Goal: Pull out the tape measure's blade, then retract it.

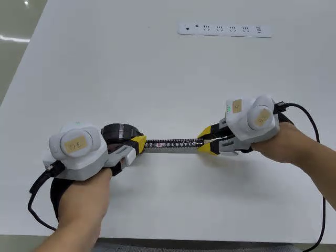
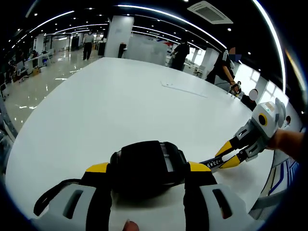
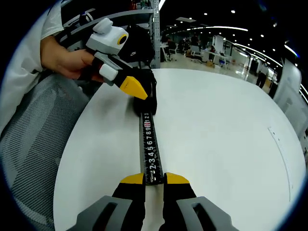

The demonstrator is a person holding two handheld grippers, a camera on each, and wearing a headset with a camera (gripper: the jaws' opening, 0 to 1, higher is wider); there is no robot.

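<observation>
Item: tape measure [image 1: 122, 132], blade [image 1: 173, 143] partly out, strung between 2 grippers.
Right gripper [image 3: 154, 179] is clamped on the blade tip. The blade's long axis runs straight ahead of its jaws to the case [image 2: 148, 166], which is gripped by the left gripper [image 1: 135, 148], its mouth pointing back at the right claw. Further pull likely follows this axis.

We see a bright room. Long ceiling lights [image 2: 144, 9] shine from above and make shiny glare on the floor [image 2: 53, 79]. The white table [image 1: 157, 68] is evenly lit, with soft, faint shadows. The gripper views bend round at their edges. Everything looks sharp.
</observation>
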